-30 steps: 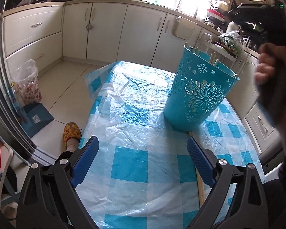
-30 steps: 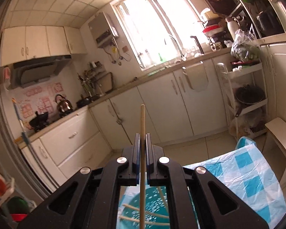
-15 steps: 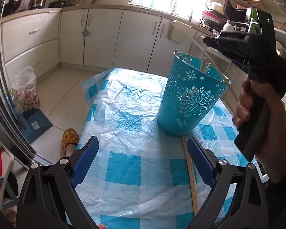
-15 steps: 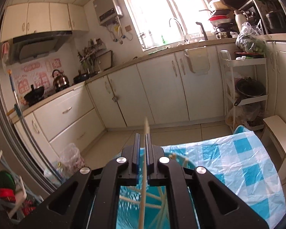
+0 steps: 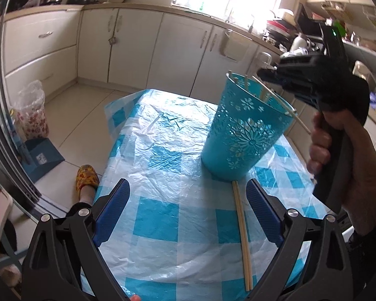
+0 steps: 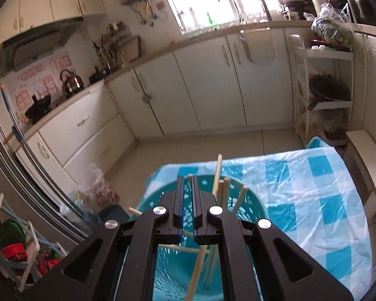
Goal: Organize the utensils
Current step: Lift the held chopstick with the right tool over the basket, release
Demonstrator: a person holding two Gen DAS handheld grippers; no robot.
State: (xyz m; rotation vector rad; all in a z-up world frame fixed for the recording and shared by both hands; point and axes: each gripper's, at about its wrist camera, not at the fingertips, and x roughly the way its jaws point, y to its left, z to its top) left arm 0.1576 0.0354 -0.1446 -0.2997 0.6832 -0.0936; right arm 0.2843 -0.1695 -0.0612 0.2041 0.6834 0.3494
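chopsticks (image 5: pixel 242 238): a pair is lying on tabletop (image 5: pixel 163 225) at bucket (image 5: pixel 240 130) base, waiting | several sticks already being held in bucket | right tool (image 6: pixel 186 188): clenched, gripping nothing visible | left tool (image 5: pixel 188 208): released

Open cloth to my left, clutter to my right

The teal basket (image 5: pixel 240 135) blocks the table's (image 5: pixel 163 150) right half, chopstick ends (image 6: pixel 219 173) bristling above its rim; two chopsticks (image 5: pixel 242 235) lie just before my left gripper (image 5: pixel 188 210); the left half is free.
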